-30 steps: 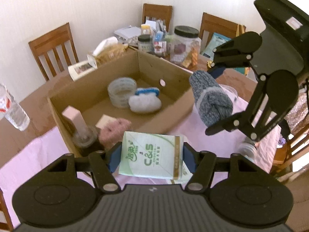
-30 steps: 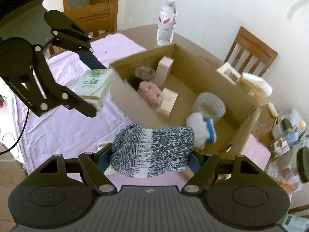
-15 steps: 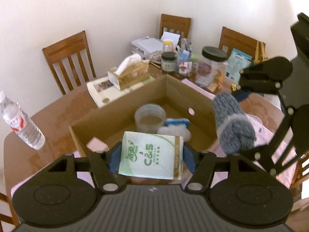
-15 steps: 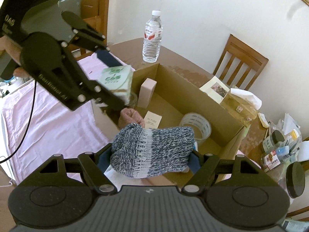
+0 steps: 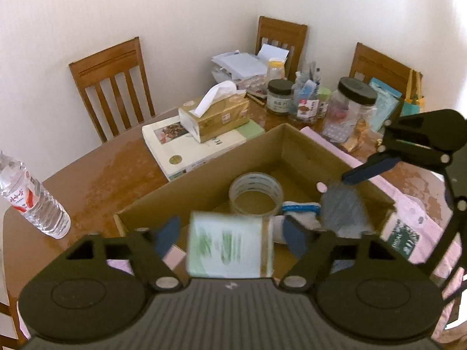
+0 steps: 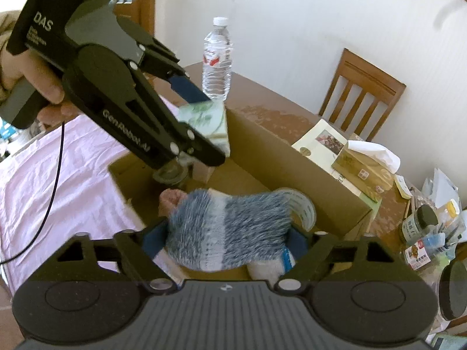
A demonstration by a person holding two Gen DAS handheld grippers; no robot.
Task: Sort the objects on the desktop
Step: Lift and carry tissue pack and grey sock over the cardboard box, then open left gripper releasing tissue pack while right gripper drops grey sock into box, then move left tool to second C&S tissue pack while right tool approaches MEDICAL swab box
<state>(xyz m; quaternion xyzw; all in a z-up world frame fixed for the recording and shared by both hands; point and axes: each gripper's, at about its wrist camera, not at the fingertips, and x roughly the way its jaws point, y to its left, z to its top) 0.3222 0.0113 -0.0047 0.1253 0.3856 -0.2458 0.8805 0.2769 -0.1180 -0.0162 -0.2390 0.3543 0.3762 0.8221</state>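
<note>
The left gripper [image 5: 230, 234] is seen opening over the cardboard box [image 5: 204, 180], and the blurred tissue pack [image 5: 230, 248] between its pads is no longer pinched. The right gripper [image 6: 226, 237] is likewise spreading, the grey sock [image 6: 224, 227] loose between its fingers above the box's near edge.

White walls [image 5: 189, 14] meet in a corner ahead of the left claw; three wooden slat-back chairs stand against them, one [image 5: 112, 84] up and to the left of that claw, another [image 5: 281, 39] straight beyond it, a third [image 5: 379, 67] to its right; a brown wooden table [image 5: 111, 172] with a worn, blotchy top spreads beneath both claws; a wooden door frame [image 6: 147, 8] stands up and left of the right claw; soft daylight fills the room.
</note>
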